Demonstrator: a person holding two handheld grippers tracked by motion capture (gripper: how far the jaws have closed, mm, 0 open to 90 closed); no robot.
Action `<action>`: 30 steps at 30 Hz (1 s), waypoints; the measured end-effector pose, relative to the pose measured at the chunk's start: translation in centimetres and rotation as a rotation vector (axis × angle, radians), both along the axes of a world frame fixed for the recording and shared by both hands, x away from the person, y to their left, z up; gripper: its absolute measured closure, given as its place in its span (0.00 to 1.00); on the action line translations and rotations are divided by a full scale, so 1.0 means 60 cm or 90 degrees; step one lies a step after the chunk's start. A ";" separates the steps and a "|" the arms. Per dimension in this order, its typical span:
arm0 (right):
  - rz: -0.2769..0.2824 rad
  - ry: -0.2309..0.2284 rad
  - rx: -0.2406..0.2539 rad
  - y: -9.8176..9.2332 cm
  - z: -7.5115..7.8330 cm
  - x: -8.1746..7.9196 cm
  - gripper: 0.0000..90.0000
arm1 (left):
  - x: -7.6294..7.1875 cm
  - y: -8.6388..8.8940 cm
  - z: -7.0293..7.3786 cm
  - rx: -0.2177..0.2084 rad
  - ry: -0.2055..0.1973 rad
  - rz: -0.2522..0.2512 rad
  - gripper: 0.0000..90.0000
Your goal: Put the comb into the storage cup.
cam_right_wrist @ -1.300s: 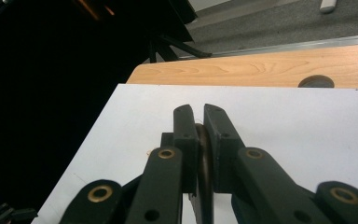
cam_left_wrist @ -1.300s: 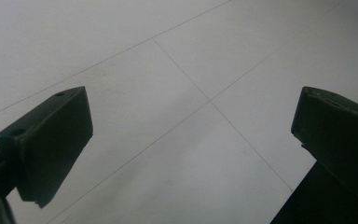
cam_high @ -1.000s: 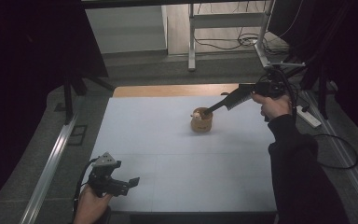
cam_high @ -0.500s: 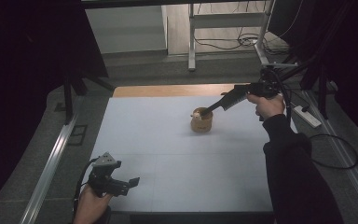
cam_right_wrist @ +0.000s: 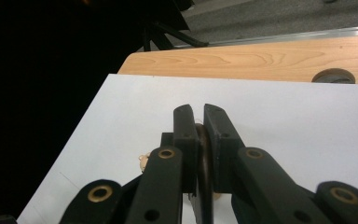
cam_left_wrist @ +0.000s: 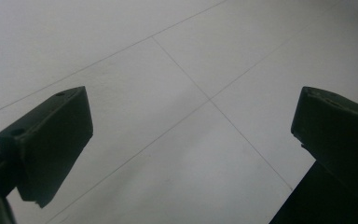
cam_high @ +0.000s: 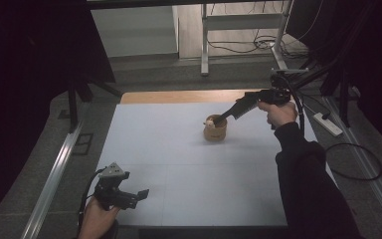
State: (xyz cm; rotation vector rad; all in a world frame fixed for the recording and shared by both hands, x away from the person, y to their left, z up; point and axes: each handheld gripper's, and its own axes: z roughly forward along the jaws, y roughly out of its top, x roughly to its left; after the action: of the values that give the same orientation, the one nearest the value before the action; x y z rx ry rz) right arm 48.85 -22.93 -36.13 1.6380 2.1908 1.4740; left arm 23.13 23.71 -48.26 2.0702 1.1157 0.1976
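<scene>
Gripper on the right (cam_high: 218, 119), high view, pinches the near rim of a small wooden cup (cam_high: 215, 129) at centre-right of the white counter (cam_high: 179, 174), bare all round; left gripper (cam_left_wrist: 193, 126) gapes wide, empty; right gripper view confirms the rim-clamp, so likely light, stiff, tippable.

The surface (cam_high: 179, 169) is a pale bluish white with thin grey seam lines crossing it, and a strip of light wood grain (cam_high: 179, 96) runs along the far edge. The little pot (cam_high: 215, 130) is tan, maybe wood, hard to tell from here. Both grippers are black: left gripper (cam_high: 138, 194), right gripper (cam_high: 222, 118), the right one with brass-coloured rivets. Sleeve (cam_high: 306, 179) is black, floor (cam_high: 144, 79) grey.
</scene>
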 end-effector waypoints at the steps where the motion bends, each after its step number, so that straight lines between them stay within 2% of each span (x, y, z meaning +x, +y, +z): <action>1: 0.000 0.000 -0.001 0.002 -0.001 0.001 0.94 | 0.000 0.000 0.000 0.000 0.000 0.000 0.00; 20: 0.011 0.021 -0.011 0.029 -0.034 0.014 0.94 | 0.000 0.001 0.000 -0.001 0.002 -0.002 0.00; 30: 0.011 0.031 0.001 0.027 -0.043 0.019 0.94 | 0.001 0.001 0.000 -0.002 0.003 -0.003 0.00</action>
State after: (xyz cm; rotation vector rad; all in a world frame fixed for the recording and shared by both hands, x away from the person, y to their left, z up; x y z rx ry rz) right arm 49.99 -21.33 -38.73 1.6772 2.2344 1.4561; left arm 23.17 23.79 -48.29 2.0715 1.1143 0.1886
